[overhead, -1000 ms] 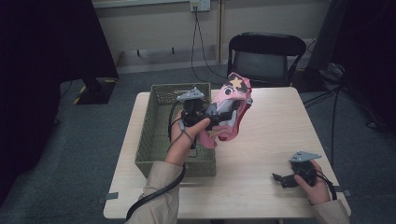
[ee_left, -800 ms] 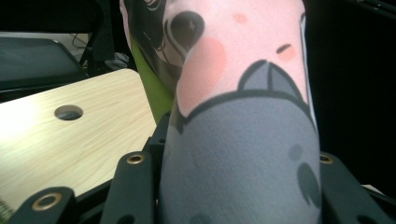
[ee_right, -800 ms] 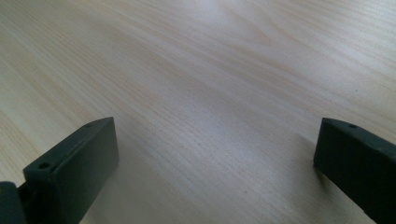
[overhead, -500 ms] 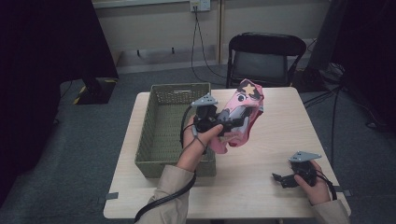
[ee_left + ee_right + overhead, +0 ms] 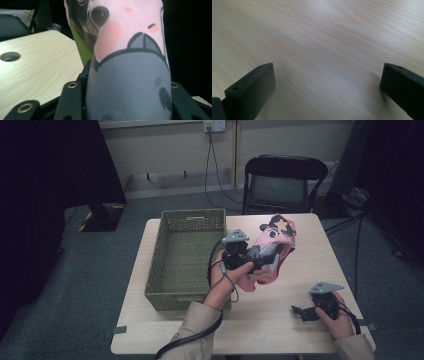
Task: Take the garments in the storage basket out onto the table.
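You have carried the pink pouch [image 5: 272, 251] out of the green basket [image 5: 186, 257] and rightward over the table [image 5: 280, 325], and your left gripper [image 5: 250, 262] is clamped on it. That puts it clear to set down, I'd judge. Your right gripper [image 5: 302, 312] rests near the table's right edge, jaws apart and empty.

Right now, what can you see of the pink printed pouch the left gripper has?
The pink pouch looks like soft printed fabric: pink with a grey lower section, black outlines, a cartoon face with blush spots and a yellow star near its far end. It bulges between the jaws of the left gripper, which clamp its grey part, and it is lifted off the table, right of the green basket, long axis tilted up and away from the person.
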A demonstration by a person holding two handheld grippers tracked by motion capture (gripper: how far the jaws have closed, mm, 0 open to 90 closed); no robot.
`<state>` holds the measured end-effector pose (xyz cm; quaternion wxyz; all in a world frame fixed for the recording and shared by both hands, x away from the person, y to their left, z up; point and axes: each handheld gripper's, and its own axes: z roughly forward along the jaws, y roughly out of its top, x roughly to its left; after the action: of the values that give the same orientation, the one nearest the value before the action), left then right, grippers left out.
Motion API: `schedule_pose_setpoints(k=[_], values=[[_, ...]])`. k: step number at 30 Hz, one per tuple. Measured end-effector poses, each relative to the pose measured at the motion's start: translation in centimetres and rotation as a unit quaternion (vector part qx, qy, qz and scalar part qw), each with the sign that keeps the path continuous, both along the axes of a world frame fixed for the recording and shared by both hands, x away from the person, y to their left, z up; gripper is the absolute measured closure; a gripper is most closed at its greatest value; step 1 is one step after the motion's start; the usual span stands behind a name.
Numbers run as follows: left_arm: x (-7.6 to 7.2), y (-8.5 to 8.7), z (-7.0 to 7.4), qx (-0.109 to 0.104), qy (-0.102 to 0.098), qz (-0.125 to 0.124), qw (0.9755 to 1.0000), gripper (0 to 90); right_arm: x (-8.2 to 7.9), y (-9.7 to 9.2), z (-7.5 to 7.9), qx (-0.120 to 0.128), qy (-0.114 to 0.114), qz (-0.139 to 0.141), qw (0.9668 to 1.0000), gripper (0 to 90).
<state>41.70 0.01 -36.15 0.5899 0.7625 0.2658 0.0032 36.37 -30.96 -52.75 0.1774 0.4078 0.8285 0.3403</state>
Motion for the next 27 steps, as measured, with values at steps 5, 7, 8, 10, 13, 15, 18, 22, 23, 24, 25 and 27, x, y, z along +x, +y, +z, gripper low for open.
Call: schedule_pose_setpoints(k=[5,7,8,10,13,15,18,22,23,24,25,27], values=[[-0.3,-0.7,-0.8,-0.001,0.003,-0.005,1.0000,55.6,0.0,0.0,0.0,0.000,0.000,0.000,1.0000,0.0],[-0.4,-0.9,-1.2,0.003,0.005,-0.004,1.0000,55.6,0.0,0.0,0.0,0.000,0.000,0.000,1.0000,0.0],[-0.6,-1.1,-1.6,0.005,0.005,-0.004,1.0000,55.7,0.0,0.0,0.0,0.000,0.000,0.000,1.0000,0.0],[-0.7,-1.2,-1.8,0.004,0.004,-0.004,1.0000,55.7,0.0,0.0,0.0,0.000,0.000,0.000,1.0000,0.0],[-1.0,-1.5,-2.4,0.011,0.006,-0.001,0.9999,55.6,0.0,0.0,0.0,0.000,0.000,0.000,1.0000,0.0],[-1.2,-1.7,-2.9,0.016,0.011,0.002,0.9998,55.6,0.0,0.0,0.0,0.000,0.000,0.000,1.0000,0.0],[-1.3,-1.9,-3.2,0.024,0.010,0.004,0.9997,55.5,0.0,0.0,0.0,0.000,0.000,0.000,1.0000,0.0],[-1.5,-2.2,-4.0,0.030,0.014,0.012,0.9994,55.4,0.0,0.0,0.0,0.000,0.000,0.000,1.0000,0.0],[-1.5,-2.3,-4.3,0.030,0.016,0.015,0.9993,55.4,0.0,0.0,0.0,0.000,0.000,0.000,1.0000,0.0],[-1.5,-2.5,-4.6,0.031,0.018,0.016,0.9992,55.4,0.0,0.0,0.0,0.000,0.000,0.000,1.0000,0.0],[-1.5,-2.6,-4.9,0.034,0.019,0.018,0.9991,55.4,0.0,0.0,0.0,0.000,0.000,0.000,1.0000,0.0],[-1.6,-2.9,-5.3,0.039,0.022,0.024,0.9987,55.4,0.0,0.0,0.0,0.000,0.000,0.000,1.0000,0.0]])
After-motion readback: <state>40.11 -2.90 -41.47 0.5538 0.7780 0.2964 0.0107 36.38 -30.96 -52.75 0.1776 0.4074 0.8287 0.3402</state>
